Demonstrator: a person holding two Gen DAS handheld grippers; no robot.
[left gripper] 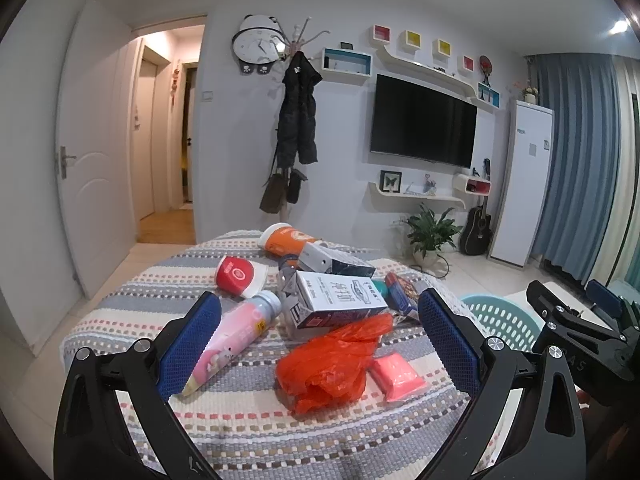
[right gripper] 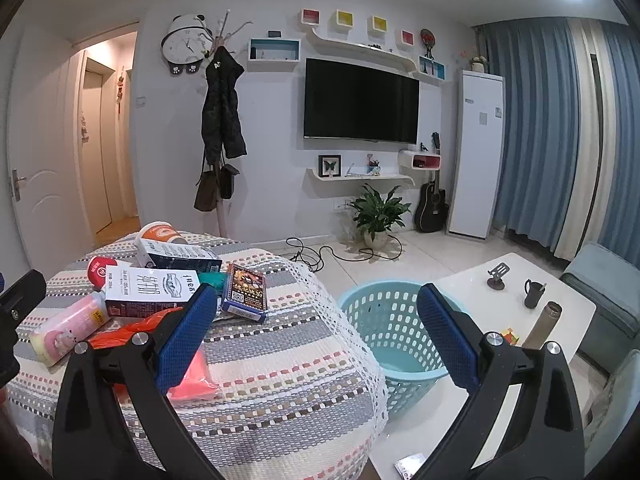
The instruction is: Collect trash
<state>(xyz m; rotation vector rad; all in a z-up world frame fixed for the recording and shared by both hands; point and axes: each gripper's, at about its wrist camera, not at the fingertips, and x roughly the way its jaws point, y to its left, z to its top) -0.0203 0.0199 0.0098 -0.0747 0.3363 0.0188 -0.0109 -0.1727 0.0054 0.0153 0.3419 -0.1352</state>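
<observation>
Striped tablecloth (left gripper: 248, 412) w/ trash, basket (right gripper: 384, 320) beside

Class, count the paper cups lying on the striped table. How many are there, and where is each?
2. The orange cup lies at the far edge of the table; the red cup lies nearer, left of the milk carton. Others may be hidden under the pile.

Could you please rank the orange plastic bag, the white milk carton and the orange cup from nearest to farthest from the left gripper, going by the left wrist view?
From the left gripper:
1. Orange plastic bag, crumpled right between the open fingers.
2. White milk carton, just beyond the bag, mid-table.
3. Orange cup, lying on its side at the table's far edge.
</observation>
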